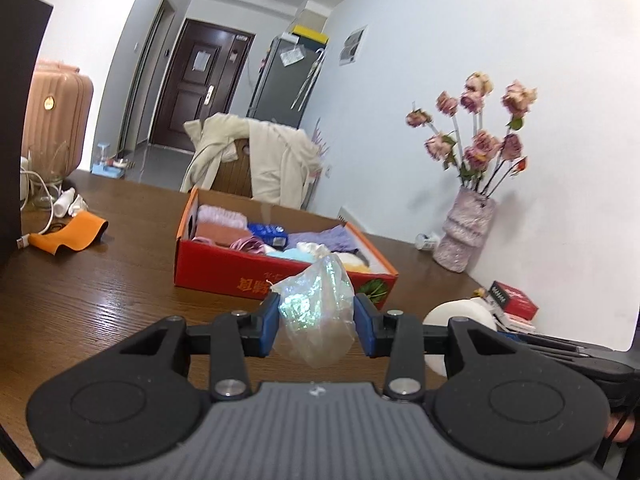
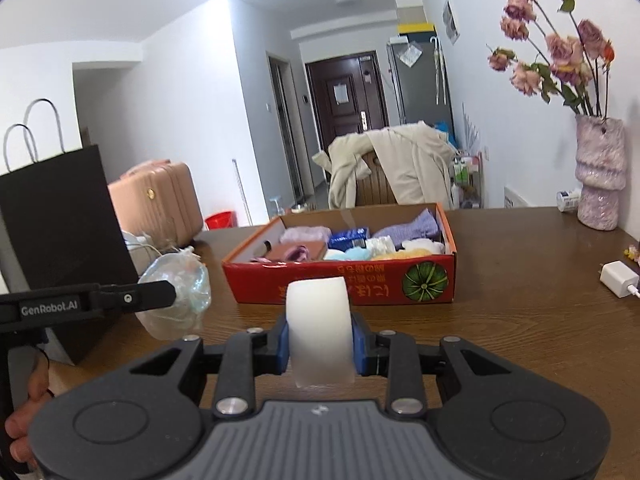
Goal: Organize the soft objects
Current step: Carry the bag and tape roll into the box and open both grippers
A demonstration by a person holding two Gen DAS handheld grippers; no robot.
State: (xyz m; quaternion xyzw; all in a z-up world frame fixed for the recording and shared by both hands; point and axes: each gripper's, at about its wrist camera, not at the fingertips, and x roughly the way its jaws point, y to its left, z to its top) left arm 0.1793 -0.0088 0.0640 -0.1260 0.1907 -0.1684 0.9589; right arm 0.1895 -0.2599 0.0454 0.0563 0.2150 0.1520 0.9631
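Observation:
My left gripper (image 1: 316,322) is shut on a clear, shimmering plastic bag (image 1: 318,312) and holds it above the table in front of the red cardboard box (image 1: 280,276). The box holds several soft items: pink and purple cloths, a blue pack, light blue and yellow pieces. My right gripper (image 2: 320,344) is shut on a white soft roll (image 2: 319,328), also in front of the red box (image 2: 340,280). In the right wrist view the left gripper (image 2: 160,294) and its bag (image 2: 176,296) show at the left. The white roll (image 1: 460,312) shows at the right of the left wrist view.
An orange cloth (image 1: 72,234) and white cables lie at the table's left. A black paper bag (image 2: 60,216) stands at the left. A pink vase (image 2: 600,176) with dried roses stands by the wall. A white charger (image 2: 618,280) and a red-black small box (image 1: 514,300) lie at the right.

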